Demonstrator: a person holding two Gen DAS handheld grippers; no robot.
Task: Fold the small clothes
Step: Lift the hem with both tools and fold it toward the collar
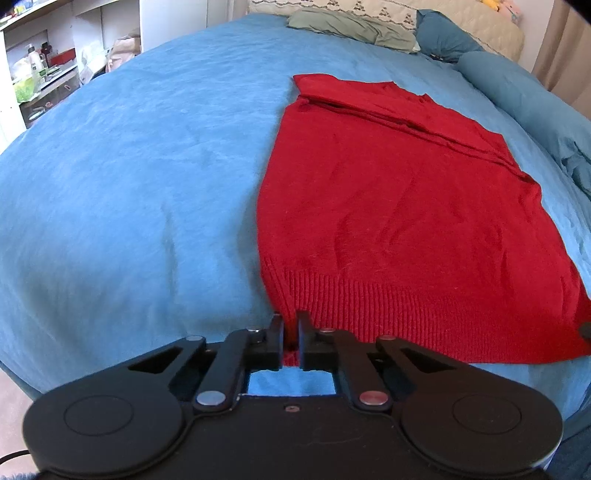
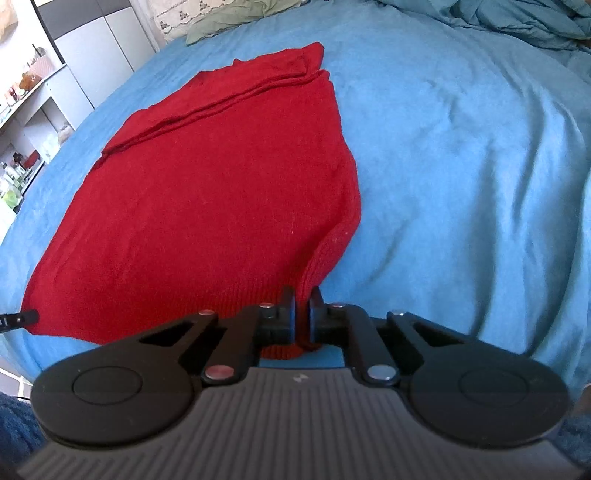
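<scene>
A red knitted sweater [image 1: 399, 206] lies flat on the blue bedspread [image 1: 129, 184], its sleeves folded across the far end. My left gripper [image 1: 291, 320] is shut on the near left corner of its ribbed hem. In the right wrist view the same sweater [image 2: 207, 199] spreads to the left, and my right gripper [image 2: 303, 295] is shut on the hem's near right corner, red knit pinched between the fingers. The tip of the other gripper shows at each view's edge, black, touching the hem: right gripper [image 1: 586, 330], left gripper [image 2: 22, 317].
A green pillow [image 1: 351, 26] and a bunched blue duvet [image 1: 524, 92] lie at the head of the bed. White shelves [image 1: 40, 70] with bottles and boxes stand to the left. The bedspread [image 2: 461, 166] is bare to the right of the sweater.
</scene>
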